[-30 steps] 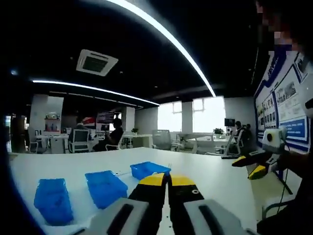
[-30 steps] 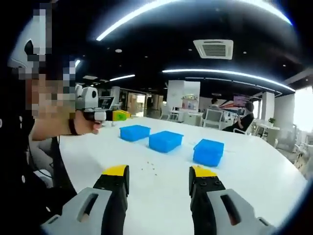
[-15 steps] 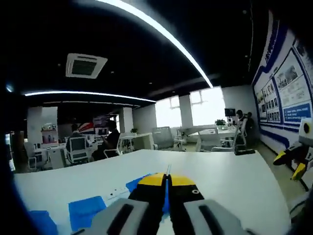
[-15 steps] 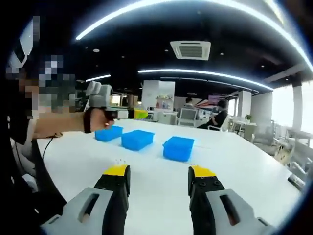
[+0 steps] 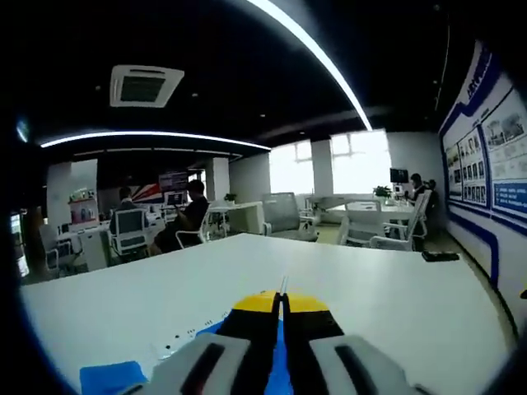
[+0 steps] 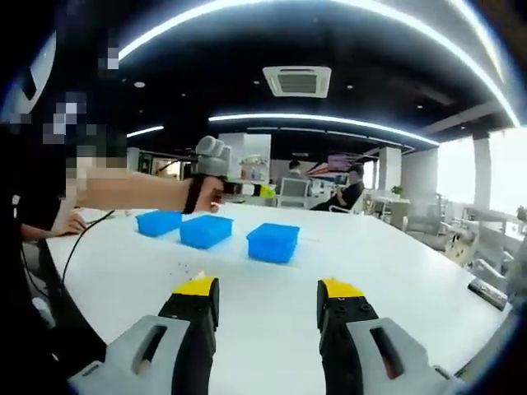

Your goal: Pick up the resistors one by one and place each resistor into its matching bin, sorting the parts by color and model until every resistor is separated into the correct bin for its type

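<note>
My left tool [image 5: 282, 303] has its jaws pressed together, a thin wire lead poking up from the tips, so I judge it is pinching a resistor [image 5: 283, 285], though the body is hidden. It hangs over a blue bin [image 5: 280, 374]. The loose resistors [image 6: 188, 269] are faint specks on the white surface [image 6: 272, 288], just ahead of my right tool [image 6: 268, 300], which is spread and empty. I expect them light, with bendable leads; I'd nip each by the body. Three blue bins [image 6: 206, 231] sit beyond
</note>
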Demonstrator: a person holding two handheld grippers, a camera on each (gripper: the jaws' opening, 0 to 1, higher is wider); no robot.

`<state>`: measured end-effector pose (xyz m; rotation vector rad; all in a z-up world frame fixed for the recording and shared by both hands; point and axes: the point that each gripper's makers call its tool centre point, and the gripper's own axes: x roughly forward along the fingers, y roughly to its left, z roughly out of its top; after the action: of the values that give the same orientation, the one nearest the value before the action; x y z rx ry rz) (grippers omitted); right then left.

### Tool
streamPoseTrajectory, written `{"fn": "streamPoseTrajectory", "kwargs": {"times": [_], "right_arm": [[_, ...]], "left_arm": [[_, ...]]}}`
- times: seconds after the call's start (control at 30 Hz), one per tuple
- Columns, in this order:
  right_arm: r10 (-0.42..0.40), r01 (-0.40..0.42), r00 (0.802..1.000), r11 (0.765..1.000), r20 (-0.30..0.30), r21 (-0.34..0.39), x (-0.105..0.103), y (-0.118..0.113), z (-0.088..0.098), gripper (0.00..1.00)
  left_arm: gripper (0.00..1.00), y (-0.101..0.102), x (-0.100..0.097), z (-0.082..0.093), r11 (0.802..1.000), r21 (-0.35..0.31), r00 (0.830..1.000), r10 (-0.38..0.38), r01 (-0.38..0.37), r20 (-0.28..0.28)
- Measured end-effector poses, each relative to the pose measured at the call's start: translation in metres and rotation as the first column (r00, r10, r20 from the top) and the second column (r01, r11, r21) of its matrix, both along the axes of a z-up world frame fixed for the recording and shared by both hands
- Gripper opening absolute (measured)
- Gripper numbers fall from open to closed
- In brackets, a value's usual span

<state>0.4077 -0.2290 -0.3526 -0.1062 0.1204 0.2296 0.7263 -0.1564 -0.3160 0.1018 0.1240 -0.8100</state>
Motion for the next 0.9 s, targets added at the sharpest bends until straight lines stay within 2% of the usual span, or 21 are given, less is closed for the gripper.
{"fn": "streamPoseTrajectory", "kwargs": {"times": [0.17, 0.33, 0.47, 0.53, 0.63, 0.73, 0.83, 0.9], "right_arm": [[-0.001, 0.001, 1.000, 1.000, 0.002, 0.004, 0.000, -0.002, 0.000, 0.49], [0.014, -0.014, 1.000, 1.000, -0.001, 0.007, 0.001, 0.001, 0.000, 0.49], [0.025, -0.025, 1.000, 1.000, 0.003, 0.008, 0.002, 0.006, 0.001, 0.49], [0.034, -0.034, 0.999, 0.999, 0.005, 0.007, 0.003, 0.009, 0.001, 0.49], [0.049, -0.049, 0.999, 0.999, 0.008, 0.005, 0.005, 0.014, 0.002, 0.49], [0.072, -0.072, 0.997, 0.997, 0.017, 0.009, 0.007, 0.019, 0.004, 0.49], [0.100, -0.100, 0.995, 0.995, 0.027, 0.004, 0.010, 0.026, 0.009, 0.49], [0.139, -0.140, 0.990, 0.990, 0.037, 0.025, 0.012, 0.035, 0.013, 0.49]], "left_arm": [[0.07, -0.005, 0.005, -0.012, 0.999, 0.040, 1.000, 0.011, -0.011, -0.001], [0.31, -0.003, 0.000, -0.020, 0.997, 0.077, 1.000, -0.006, 0.006, 0.005], [0.39, 0.009, -0.008, -0.016, 0.998, 0.059, 1.000, -0.014, 0.015, -0.008], [0.41, 0.020, -0.018, -0.012, 0.999, 0.028, 1.000, -0.026, 0.027, -0.015], [0.42, 0.040, -0.035, -0.008, 0.999, 0.027, 0.999, -0.032, 0.032, 0.007], [0.42, 0.064, -0.053, -0.004, 1.000, -0.007, 1.000, -0.026, 0.026, 0.012], [0.43, 0.086, -0.074, 0.001, 0.999, -0.035, 1.000, -0.019, 0.020, 0.022], [0.43, 0.106, -0.094, 0.005, 0.999, -0.045, 0.999, -0.019, 0.020, 0.035]]}}
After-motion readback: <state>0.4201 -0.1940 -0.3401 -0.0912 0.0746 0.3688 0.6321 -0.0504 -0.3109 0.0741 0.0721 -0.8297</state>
